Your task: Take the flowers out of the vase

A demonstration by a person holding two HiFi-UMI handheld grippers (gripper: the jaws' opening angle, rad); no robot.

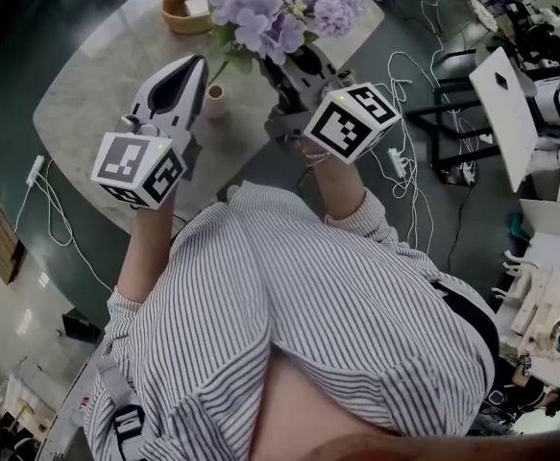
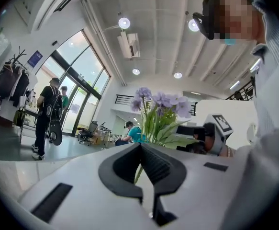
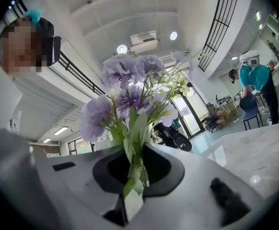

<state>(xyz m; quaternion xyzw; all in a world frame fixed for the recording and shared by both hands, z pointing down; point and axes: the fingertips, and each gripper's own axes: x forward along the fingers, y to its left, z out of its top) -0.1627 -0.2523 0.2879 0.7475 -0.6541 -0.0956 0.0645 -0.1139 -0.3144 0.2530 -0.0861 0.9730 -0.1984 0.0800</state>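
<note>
At the left, the grey stone table (image 1: 87,84) curves under the left gripper (image 1: 199,62), which points level over it with its marker cube toward the person. In the left gripper view its two jaws meet at the tips. A green stem shows through the hollow between them, but it looks to lie beyond the pads and not pinched by them. Just beside that gripper's right flank a small pale vase (image 1: 215,101) stands upright on the table. A thin stem slants down toward its mouth, and whether the end is inside cannot be made out. Further back sits a round wooden bowl (image 1: 182,12). The purple flowers (image 1: 270,8) hang in the air above the tabletop, right of the vase and higher than it. The right gripper (image 1: 280,65) has its jaws clamped on their bundled green stems and leaves just under the blooms. To the right, white cables (image 1: 404,152) trail across the dark floor.
</note>
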